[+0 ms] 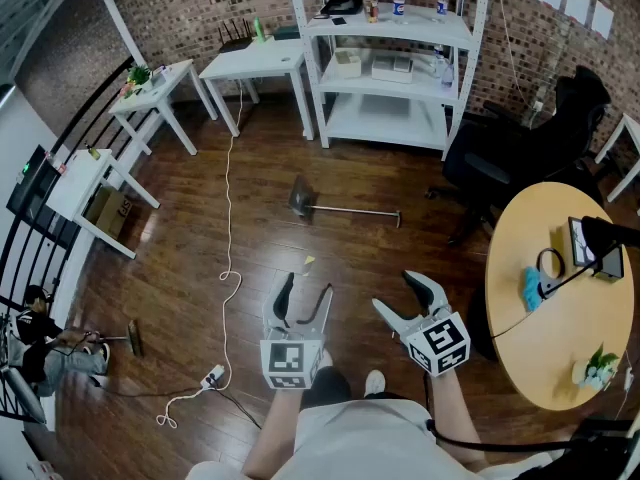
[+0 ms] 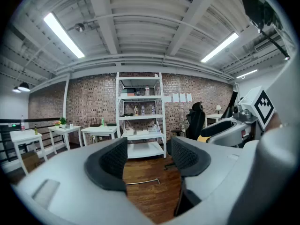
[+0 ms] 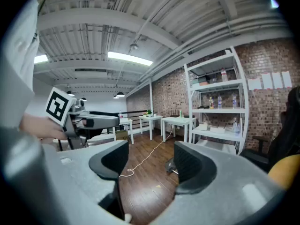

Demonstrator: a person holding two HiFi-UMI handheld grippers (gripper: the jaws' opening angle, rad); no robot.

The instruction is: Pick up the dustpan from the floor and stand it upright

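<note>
The dustpan (image 1: 303, 199) lies flat on the dark wood floor in the head view, its thin metal handle (image 1: 360, 211) stretching right. Both grippers hang well short of it, close to the person's body. My left gripper (image 1: 304, 293) is open with nothing between its fingers; in its own view the handle (image 2: 142, 182) shows far off between the jaws. My right gripper (image 1: 405, 293) is also open and empty, and the dustpan's dark pan (image 3: 170, 165) peeks out beside its right finger (image 3: 187, 163).
A white cable (image 1: 228, 268) snakes across the floor left of the dustpan. White shelving (image 1: 390, 63) stands behind, small white tables (image 1: 255, 63) at left, a black chair (image 1: 520, 158) and a round wooden table (image 1: 560, 298) at right. A small scrap (image 1: 309, 261) lies on the floor.
</note>
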